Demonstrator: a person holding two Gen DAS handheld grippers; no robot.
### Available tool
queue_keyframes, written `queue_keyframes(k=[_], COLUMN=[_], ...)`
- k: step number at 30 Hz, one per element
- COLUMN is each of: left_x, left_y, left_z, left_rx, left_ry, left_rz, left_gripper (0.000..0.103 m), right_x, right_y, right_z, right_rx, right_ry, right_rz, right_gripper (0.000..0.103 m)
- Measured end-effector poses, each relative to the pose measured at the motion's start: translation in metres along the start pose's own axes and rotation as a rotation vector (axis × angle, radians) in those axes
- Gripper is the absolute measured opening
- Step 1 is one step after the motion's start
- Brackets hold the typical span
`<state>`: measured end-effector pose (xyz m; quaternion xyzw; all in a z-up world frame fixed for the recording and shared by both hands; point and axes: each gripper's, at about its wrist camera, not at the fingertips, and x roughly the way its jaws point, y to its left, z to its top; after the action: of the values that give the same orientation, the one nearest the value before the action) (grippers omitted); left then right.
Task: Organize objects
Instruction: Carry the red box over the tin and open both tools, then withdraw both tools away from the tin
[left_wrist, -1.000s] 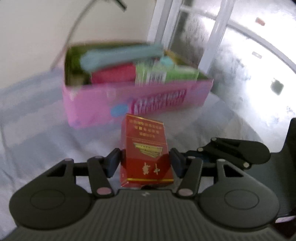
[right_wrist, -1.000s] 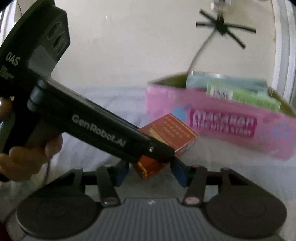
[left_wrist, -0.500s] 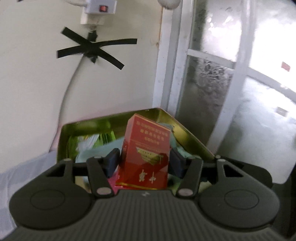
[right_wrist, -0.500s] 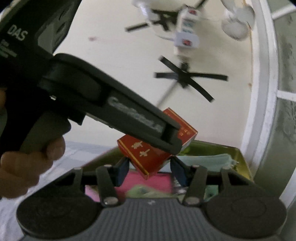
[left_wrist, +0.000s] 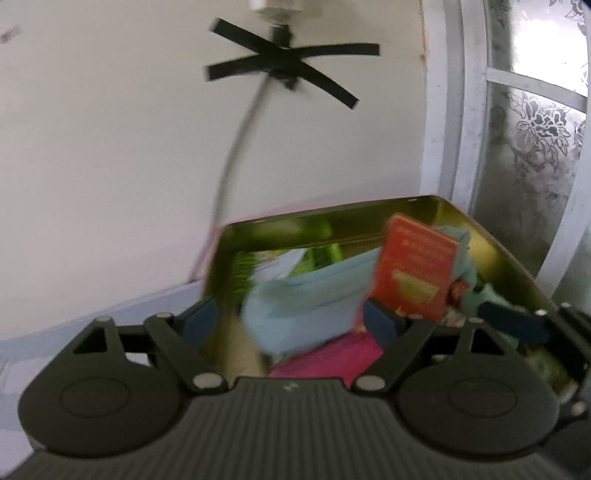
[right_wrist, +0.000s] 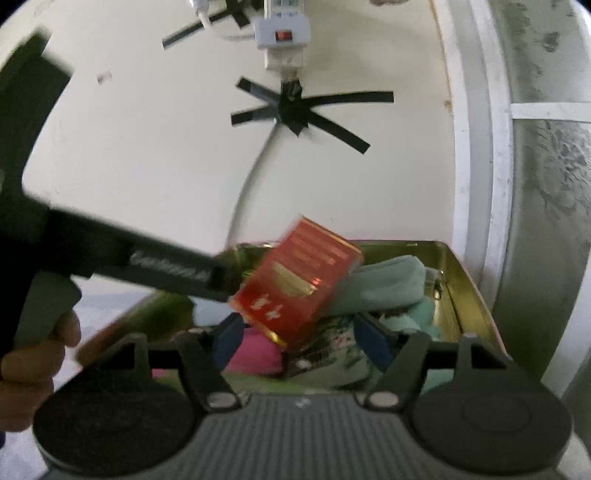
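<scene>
A red cigarette box (left_wrist: 413, 269) hangs tilted over the open gold-lined tin (left_wrist: 332, 218), free of both grippers. My left gripper (left_wrist: 290, 323) has its jaws opening, and the box is off to the right of its right finger (left_wrist: 380, 325). In the right wrist view the red box (right_wrist: 299, 284) leans above the tin (right_wrist: 454, 266). Its lower corner dips between the opening jaws of my right gripper (right_wrist: 301, 339), and no pad presses on it. The left gripper's body (right_wrist: 166, 266) reaches in from the left, held by a hand (right_wrist: 33, 354).
The tin holds a light blue pouch (left_wrist: 306, 299), a pink item (left_wrist: 332, 358) and green packets. Behind it is a wall with a power strip (right_wrist: 282, 37), a black tape cross (right_wrist: 295, 107) and a cable. A window frame (right_wrist: 476, 147) stands at the right.
Both grippers carried the red box from the table to above the tin, then opened. The box has come loose and tipped over to the right.
</scene>
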<state>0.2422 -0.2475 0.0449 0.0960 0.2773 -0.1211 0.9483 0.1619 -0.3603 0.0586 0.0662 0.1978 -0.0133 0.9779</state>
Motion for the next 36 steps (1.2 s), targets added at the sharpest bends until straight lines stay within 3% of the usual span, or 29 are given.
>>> queue_keyframes(k=[4,11,22,36], left_x=[-0.038,-0.094,-0.138,-0.152], left_y=[0.02,0.051,0.089,0.103], left_z=[-0.026,-0.084,-0.145,-0.175], left_rx=[0.001,-0.034,-0.119,-0.146], left_ry=[-0.008,0.012,0.036,0.064], left_rz=[0.041,0.05,0.113,0.129], left_gripper=[0.089,0.09,0.103,0.103], right_x=[-0.04,-0.086,-0.108,-0.115], right_y=[0.017,0.044,0.081,0.122], right_z=[-0.008,-0.025,-0.067,-0.077], right_rx=[0.027,0.162,0.299,0.236], right_ry=[-0.057,-0.113,0.006,0.045], right_rz=[0.014,0.068,0.089,0.09], right_gripper=[0.074,0.079,0.083,0.087])
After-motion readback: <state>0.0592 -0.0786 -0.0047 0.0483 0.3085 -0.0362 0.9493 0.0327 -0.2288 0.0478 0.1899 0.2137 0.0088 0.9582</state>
